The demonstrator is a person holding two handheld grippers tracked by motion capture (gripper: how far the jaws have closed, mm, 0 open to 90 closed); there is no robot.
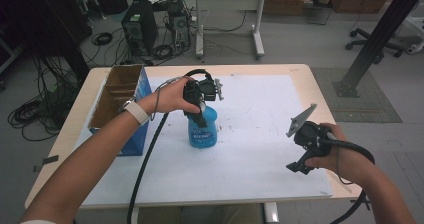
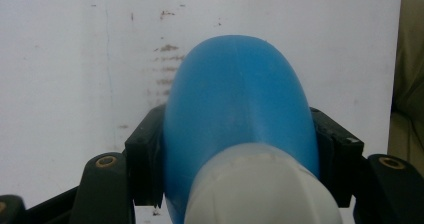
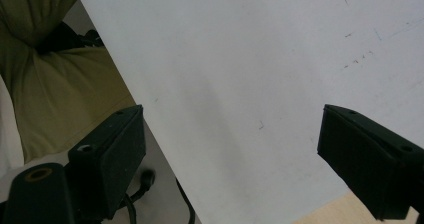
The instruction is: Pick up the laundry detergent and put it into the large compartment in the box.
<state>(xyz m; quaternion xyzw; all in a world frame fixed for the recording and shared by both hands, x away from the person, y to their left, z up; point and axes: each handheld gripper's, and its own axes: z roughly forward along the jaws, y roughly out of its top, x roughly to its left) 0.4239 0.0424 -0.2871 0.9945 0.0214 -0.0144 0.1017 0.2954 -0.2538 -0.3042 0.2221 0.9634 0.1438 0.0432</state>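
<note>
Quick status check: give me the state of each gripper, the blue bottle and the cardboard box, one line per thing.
left gripper: shut on the blue bottle, one jaw on either side of its body.
right gripper: open, nothing between its jaws, held above the white mat's near right part.
blue bottle: upright on the white mat, white cap on.
cardboard box: open at the top, standing at the table's left side.

1 blue spray bottle, upright on the white sheet near bench centre, just right of the cardboard box. Rounded shoulder, whitish cap end, pale label lettering on front. Gripped at both sides of its upper body.
</note>
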